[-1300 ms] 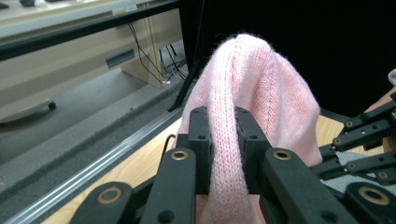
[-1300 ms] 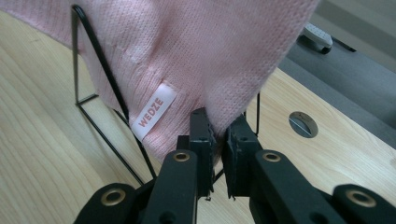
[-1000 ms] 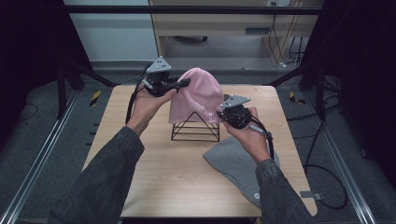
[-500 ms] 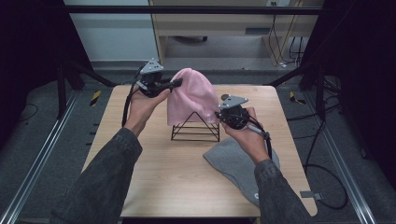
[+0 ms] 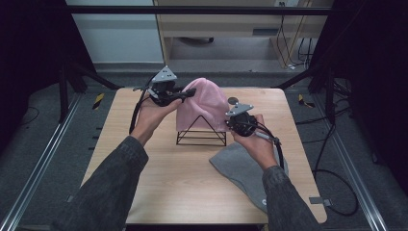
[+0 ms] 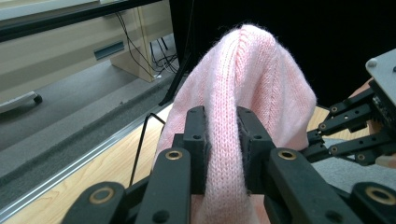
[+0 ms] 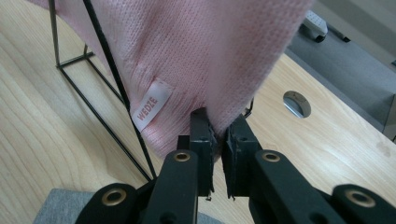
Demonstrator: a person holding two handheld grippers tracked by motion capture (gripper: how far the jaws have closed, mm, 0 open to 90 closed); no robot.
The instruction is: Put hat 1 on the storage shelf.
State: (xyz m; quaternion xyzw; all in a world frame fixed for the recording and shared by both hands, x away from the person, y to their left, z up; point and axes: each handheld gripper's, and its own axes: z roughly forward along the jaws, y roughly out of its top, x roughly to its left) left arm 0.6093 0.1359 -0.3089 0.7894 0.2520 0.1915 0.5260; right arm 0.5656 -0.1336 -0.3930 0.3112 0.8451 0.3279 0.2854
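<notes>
The left gripper (image 6: 222,154) is pinching a fold of the pink hat (image 5: 202,103) between its jaws, high on the hat's left side near the crown. The right gripper (image 7: 218,144) is clamping the hat's lower hem, at the right edge just beside the sewn tag (image 7: 150,105) reading "WEDZE". Both are grasping cloth, with knit bunching between the pads.

The hat is draping over a black wire stand (image 5: 201,134) near the middle of the table (image 5: 144,183), its long axis running from hem up to crown, leaning slightly toward the left gripper. It is lying between the two grippers: the left one holding high and on the far side, the right one low and nearer the person. Judging by that, any lift off the stand would probably turn on the left hand, since it is holding nearest the peak.

The hat is looking soft and fuzzy, ribbed on the outside, finer-meshed at the hem. A grey hat (image 5: 240,168) is lying flat on the table, under the right hand (image 5: 257,144).
</notes>
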